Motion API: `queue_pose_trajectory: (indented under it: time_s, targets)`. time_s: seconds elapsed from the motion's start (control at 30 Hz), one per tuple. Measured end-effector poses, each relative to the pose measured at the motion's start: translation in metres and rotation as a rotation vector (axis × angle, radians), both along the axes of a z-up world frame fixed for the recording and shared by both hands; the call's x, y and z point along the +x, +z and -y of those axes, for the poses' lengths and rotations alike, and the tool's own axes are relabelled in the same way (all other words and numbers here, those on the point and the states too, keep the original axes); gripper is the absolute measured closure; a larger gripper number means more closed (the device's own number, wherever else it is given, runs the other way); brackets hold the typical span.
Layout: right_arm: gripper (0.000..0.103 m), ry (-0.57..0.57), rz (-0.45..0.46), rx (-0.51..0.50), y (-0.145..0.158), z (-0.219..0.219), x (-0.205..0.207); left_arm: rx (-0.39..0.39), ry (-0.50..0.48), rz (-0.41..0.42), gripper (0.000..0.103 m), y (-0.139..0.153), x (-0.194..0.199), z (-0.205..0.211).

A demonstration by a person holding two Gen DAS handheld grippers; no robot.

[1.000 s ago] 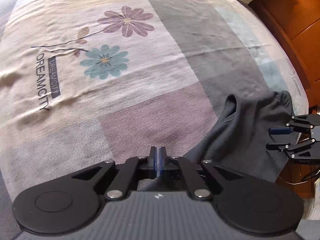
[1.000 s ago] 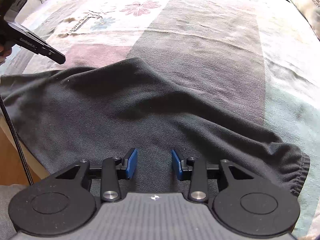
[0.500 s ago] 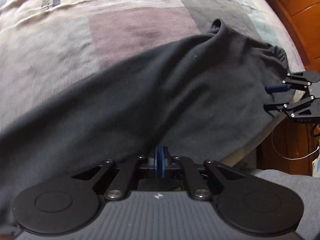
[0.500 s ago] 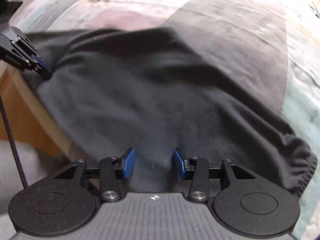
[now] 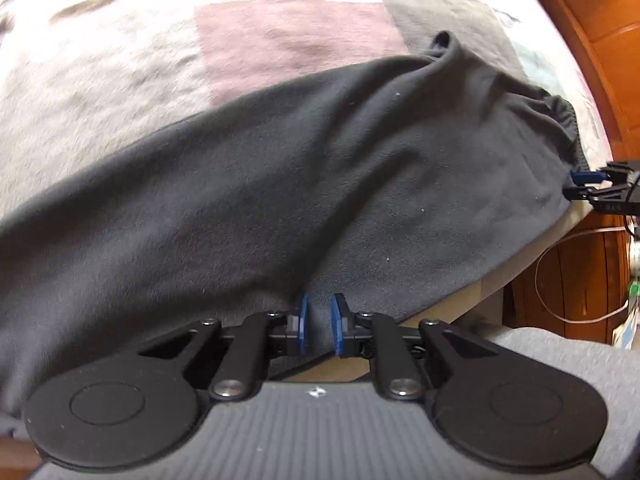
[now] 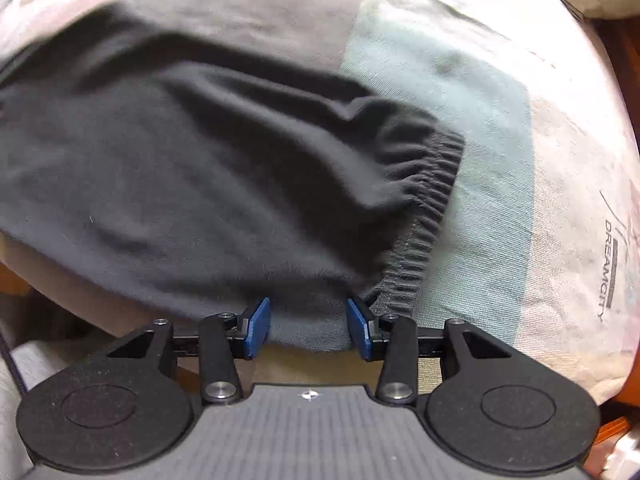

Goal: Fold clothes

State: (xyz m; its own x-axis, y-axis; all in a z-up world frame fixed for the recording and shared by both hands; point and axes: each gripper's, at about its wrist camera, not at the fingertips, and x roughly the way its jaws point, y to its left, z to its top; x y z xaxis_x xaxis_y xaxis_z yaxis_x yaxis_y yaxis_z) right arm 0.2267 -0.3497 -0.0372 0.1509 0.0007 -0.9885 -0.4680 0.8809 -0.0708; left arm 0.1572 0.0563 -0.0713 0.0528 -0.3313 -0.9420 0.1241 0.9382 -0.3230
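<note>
The dark grey garment (image 5: 280,184) is lying spread over the near edge of the patchwork bedcover (image 5: 120,80), with its gathered elastic band (image 6: 424,216) just ahead and to the right of the right gripper's fingers. The left gripper (image 5: 319,328) is sitting with its blue pads a little apart, a fold of the cloth between them. The right gripper (image 6: 308,330) is holding its fingers wide apart, the garment's near hem lying in the gap between them.
</note>
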Motion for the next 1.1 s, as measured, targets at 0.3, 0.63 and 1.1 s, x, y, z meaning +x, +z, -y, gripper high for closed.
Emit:
queue_pose_trajectory:
  time_s: [0.3,0.63,1.1]
  targets:
    - [0.055,0.122,0.006,0.177,0.004,-0.059,0.014,0.041,0.053,-0.037,0.087,0.000,-0.015,-0.001]
    - [0.055,0.241,0.032,0.207,0.014,-0.095,0.023,0.057,0.193,0.136,0.081,0.025,-0.028,-0.030]
    - [0.055,0.407,0.074,0.220,0.034,-0.181,0.039,0.197,0.351,0.197,0.084,0.010,-0.057,-0.118]
